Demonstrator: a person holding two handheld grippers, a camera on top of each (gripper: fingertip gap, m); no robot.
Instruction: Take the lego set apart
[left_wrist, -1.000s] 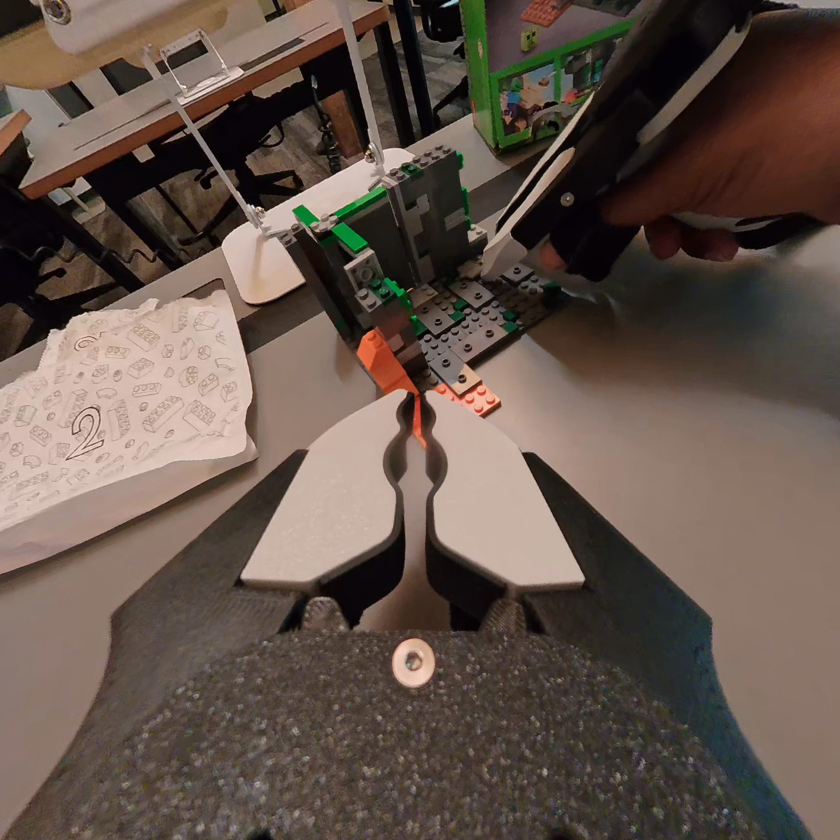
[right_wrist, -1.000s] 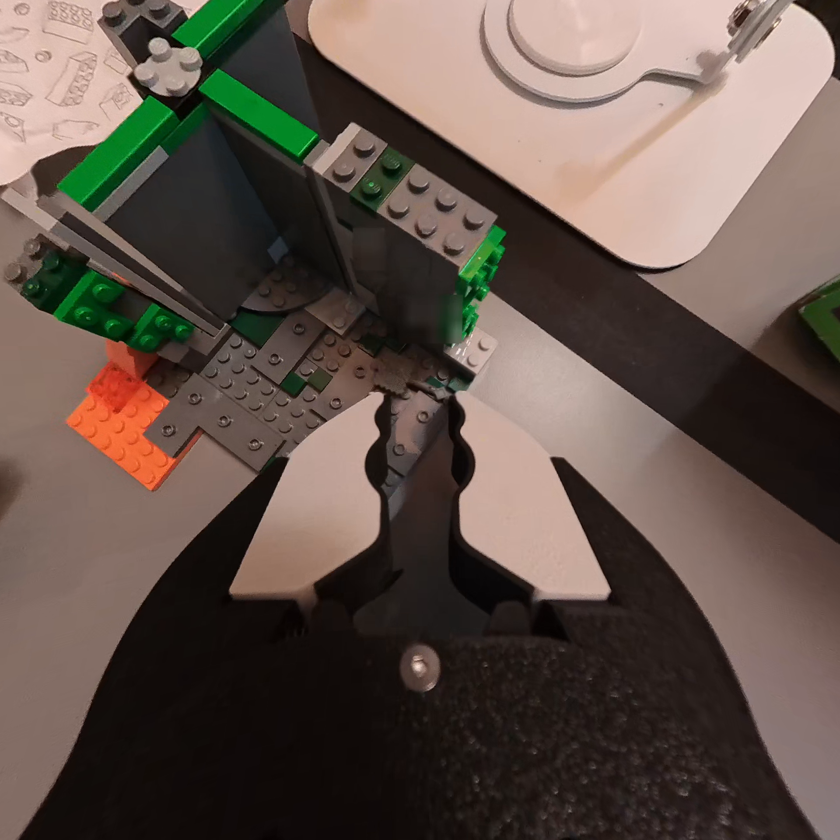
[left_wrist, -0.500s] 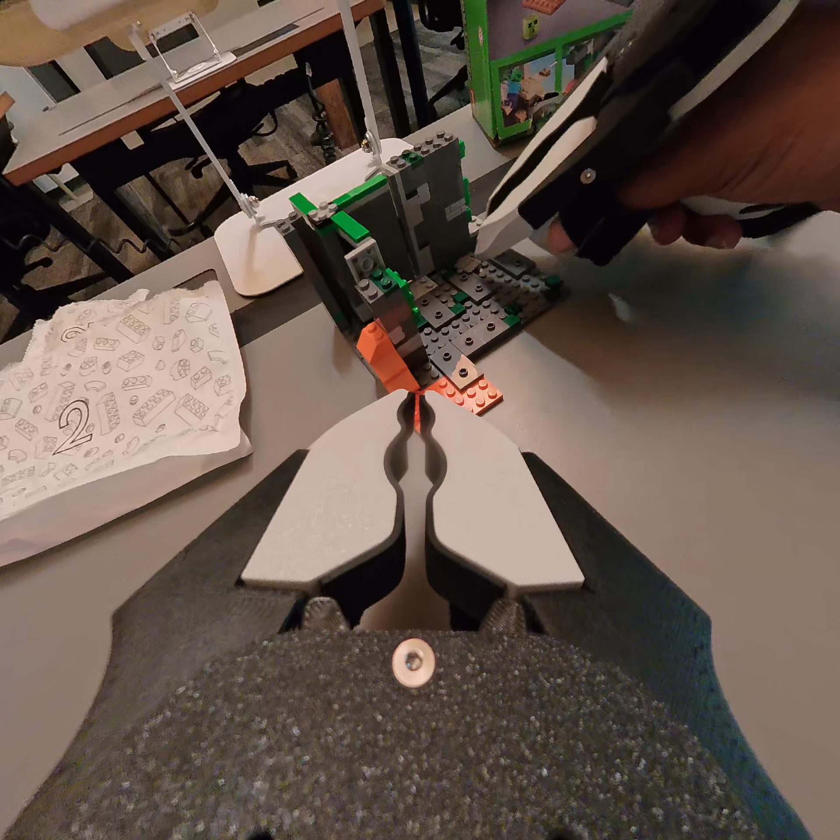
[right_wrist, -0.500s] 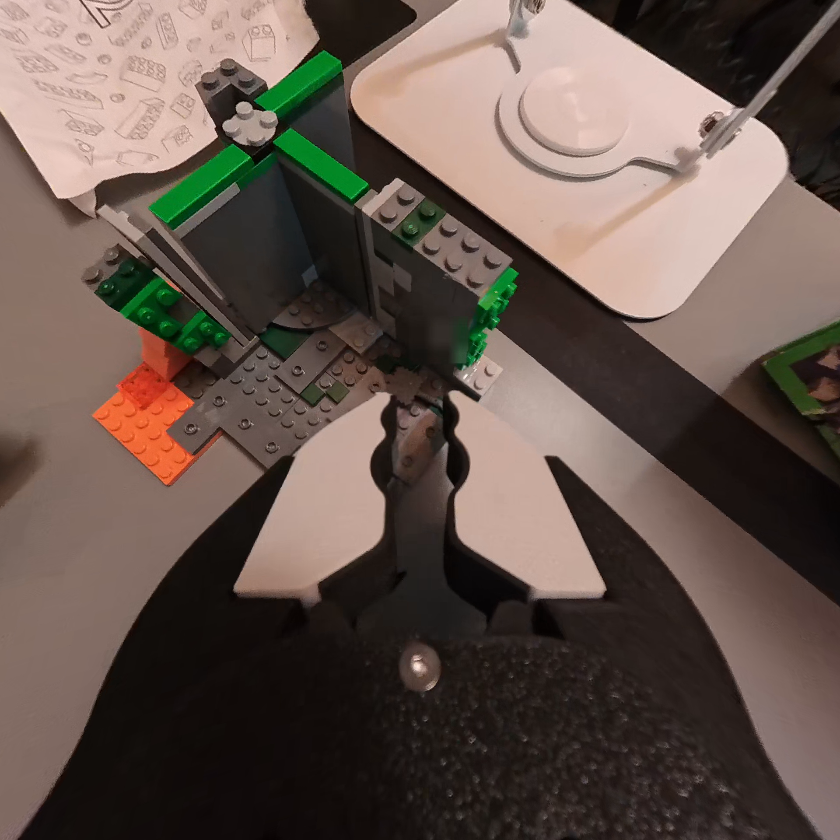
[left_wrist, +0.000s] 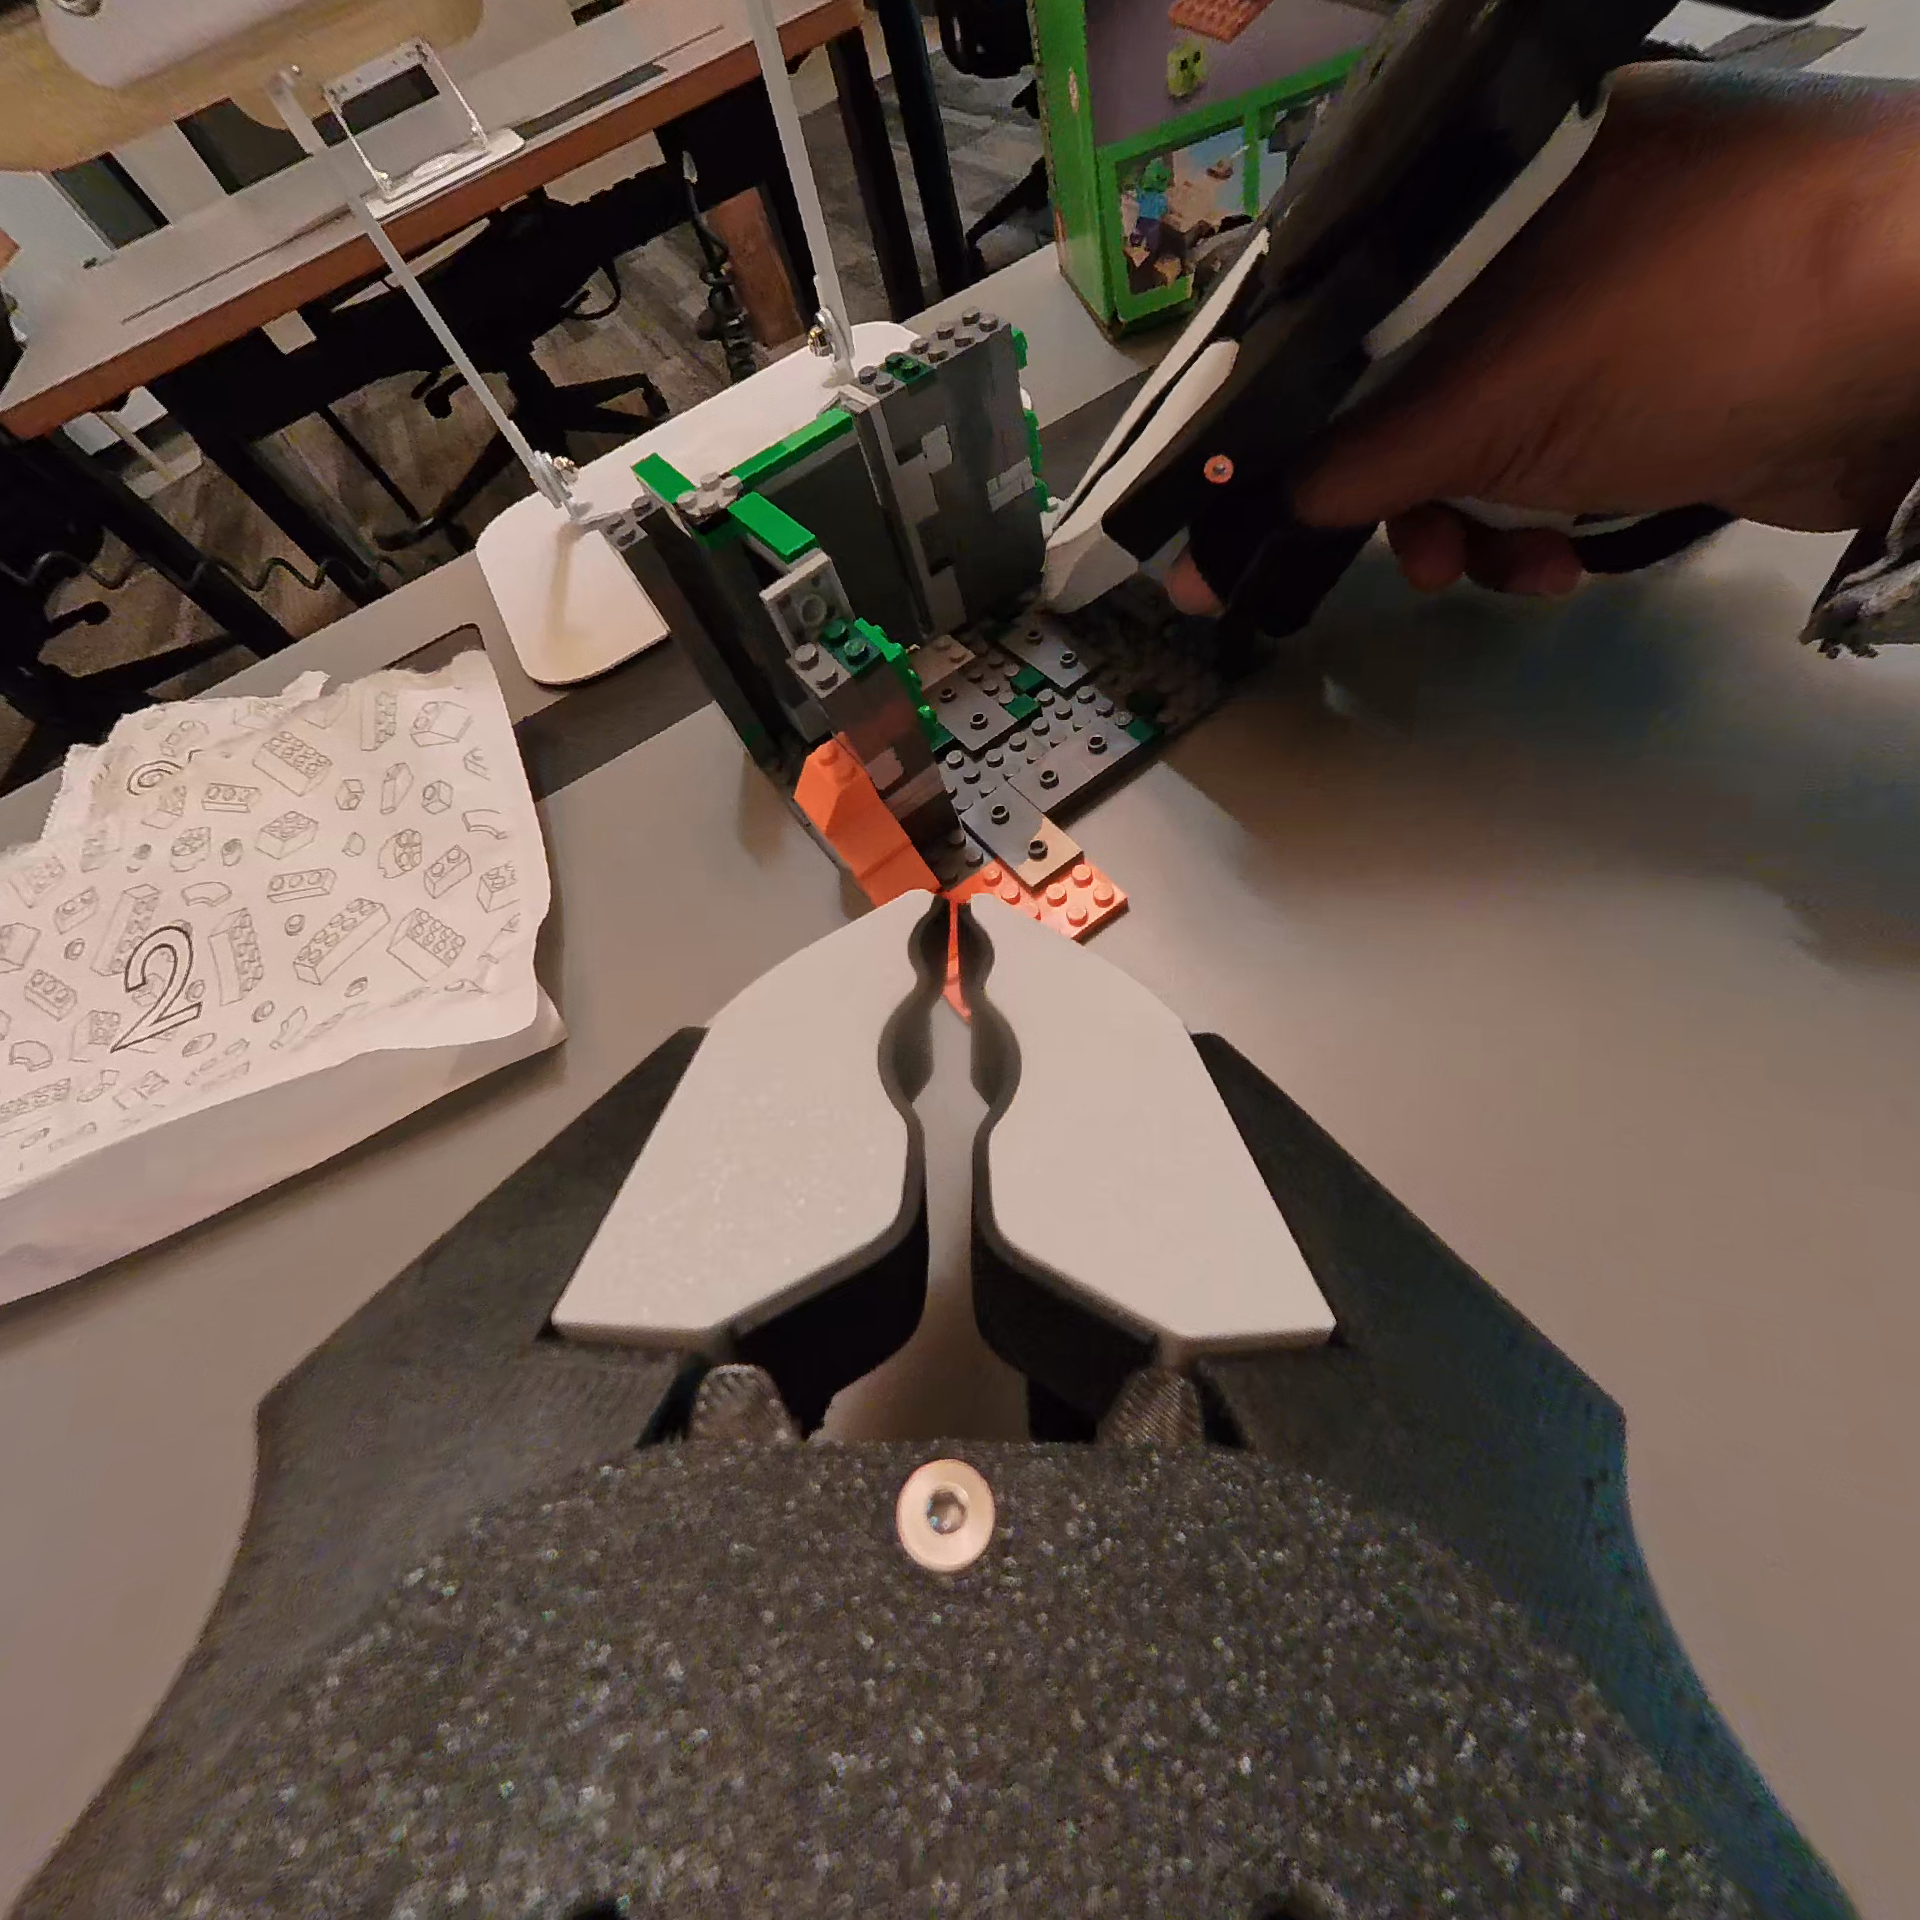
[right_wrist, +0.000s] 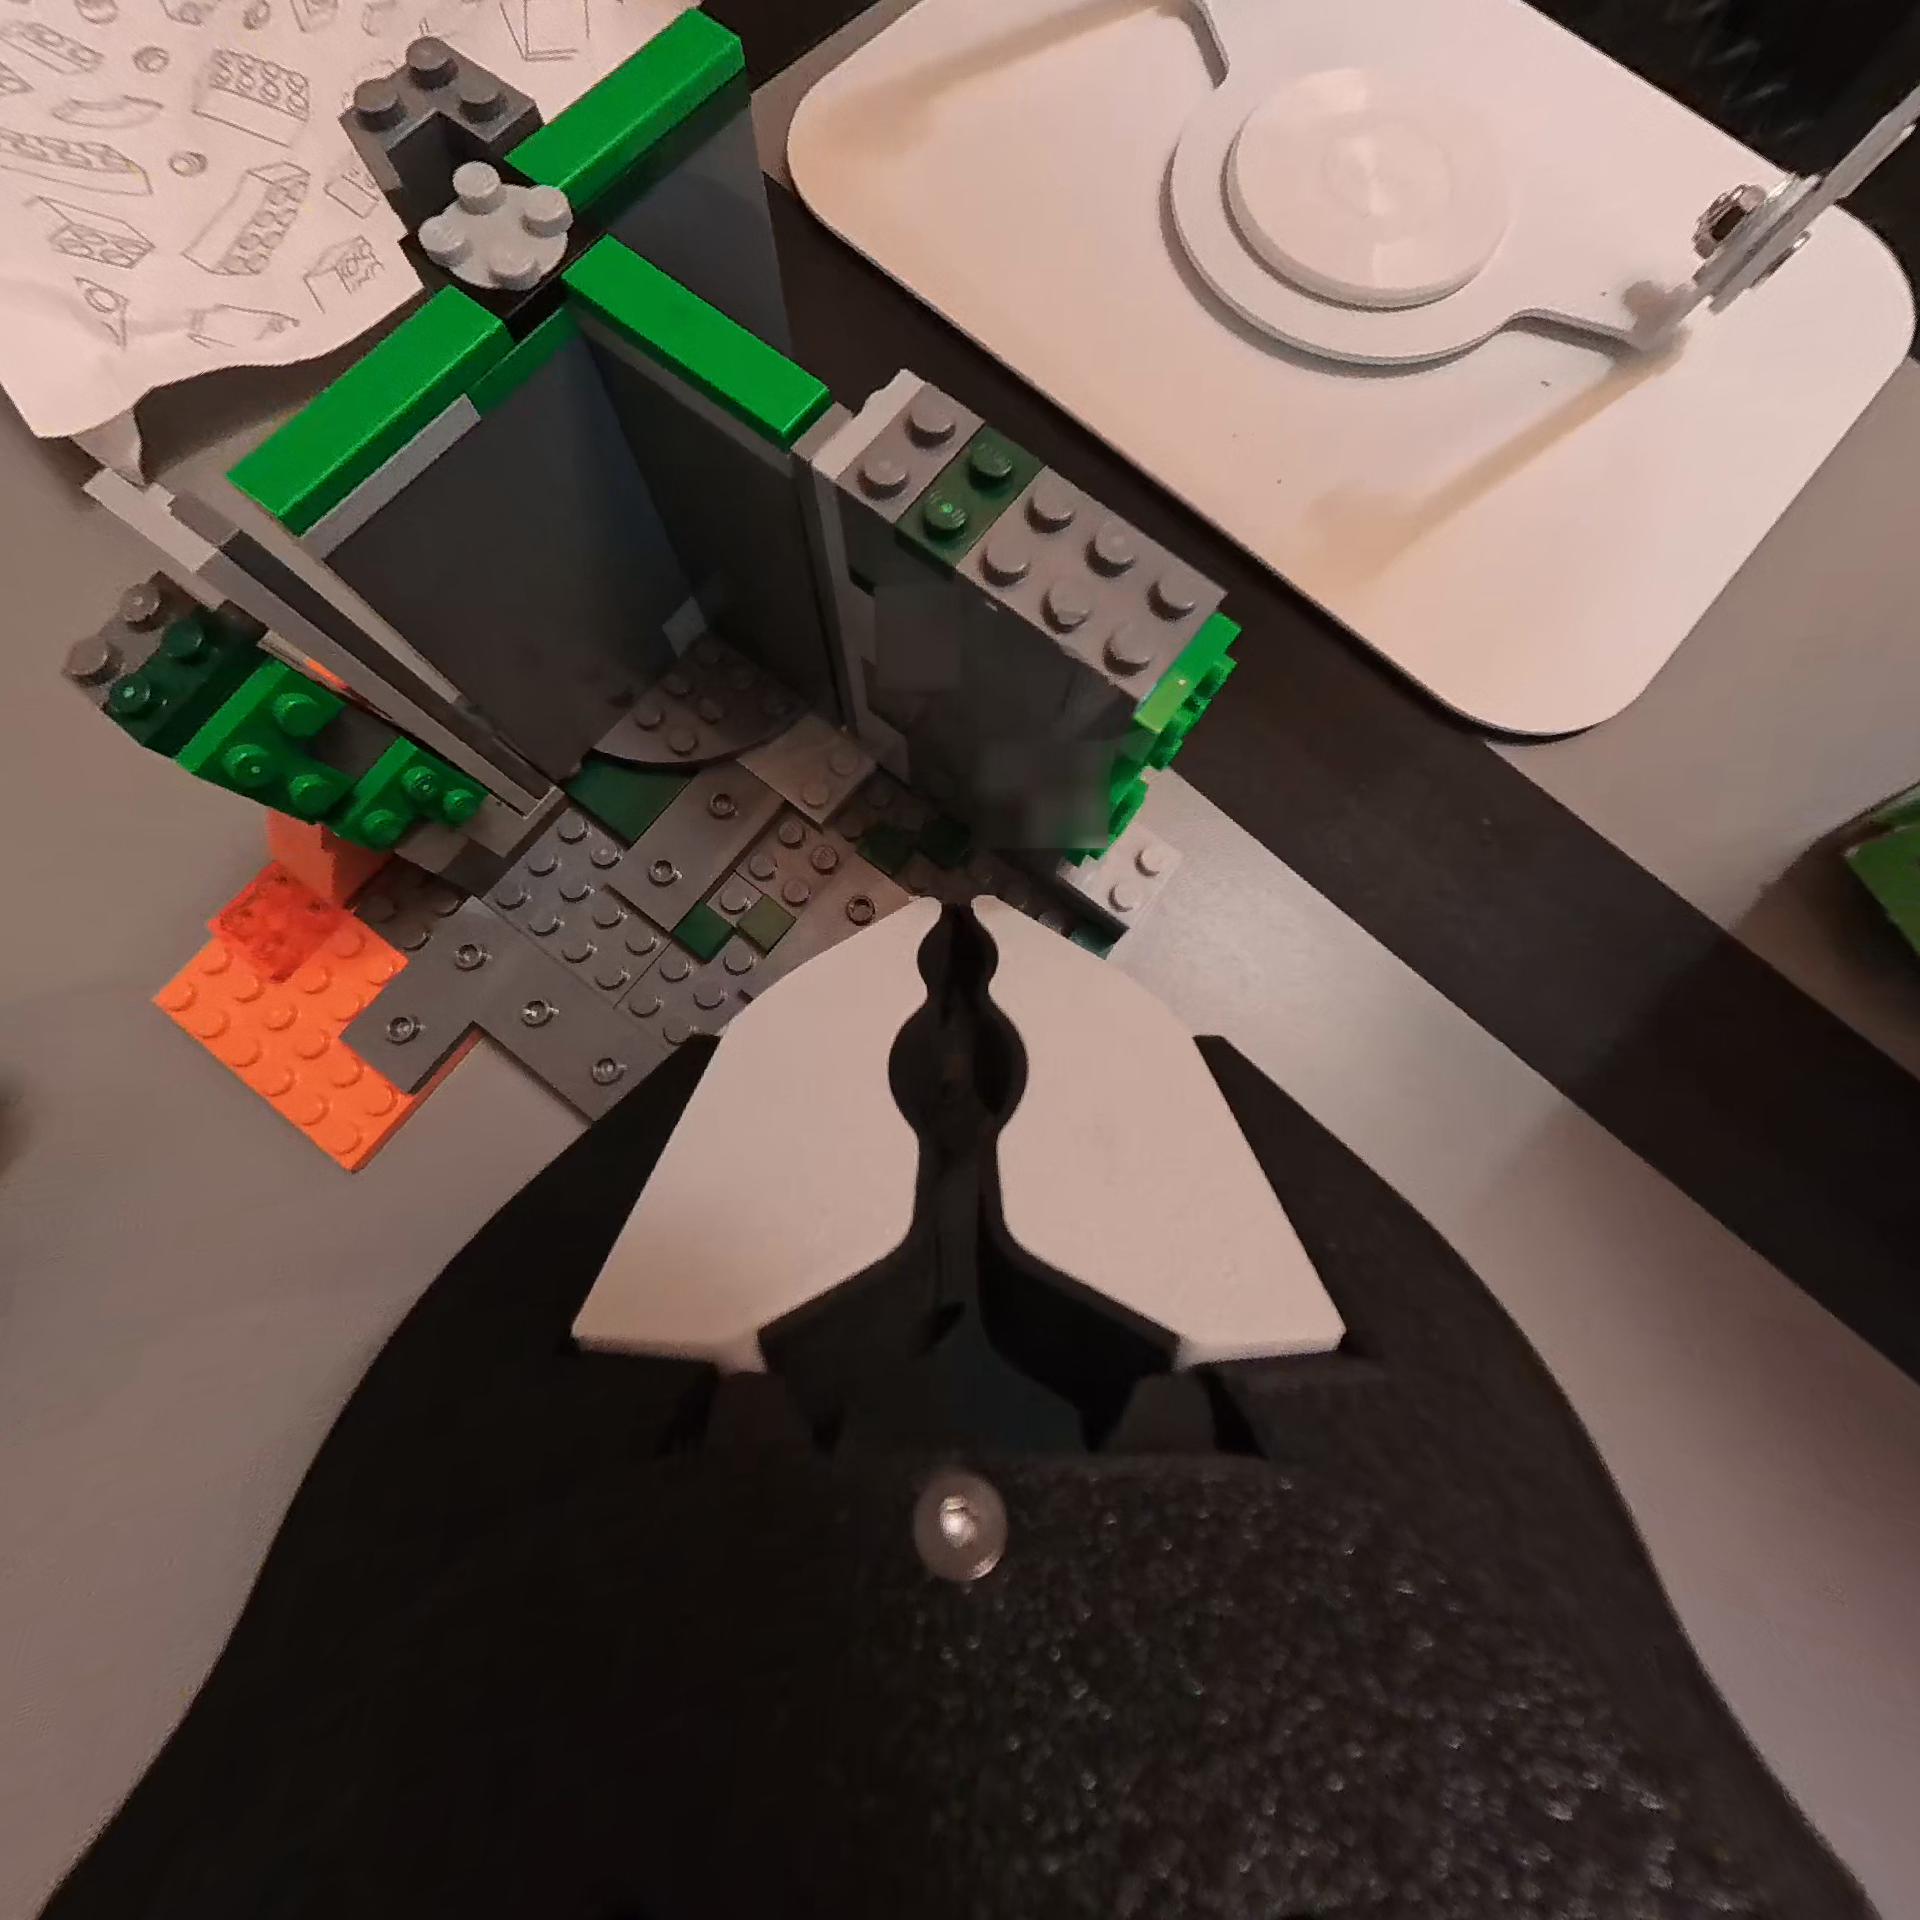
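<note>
The lego set (left_wrist: 894, 644), a grey-and-green walled build on a studded grey base with an orange plate (right_wrist: 291, 1049) at one corner, stood on the grey table (left_wrist: 1455, 1091), close to the dark strip along the table's far edge. The left gripper (left_wrist: 948, 914) lay low over the table with its jaws nearly closed, pinching the thin edge of the orange plate at the set's near corner. The right gripper (right_wrist: 958, 909), held in a person's hand (left_wrist: 1662, 343), met the opposite side of the base at the foot of the tall grey wall (right_wrist: 997, 675); its fingertips were nearly together, but whether they clamped a piece could not be told. A printed paper bag (left_wrist: 239, 914) lay toward the table's left edge, a white stand base (right_wrist: 1403, 343) rested at the far edge behind the set, and a green box (left_wrist: 1164, 156) stood near the far right corner.
</note>
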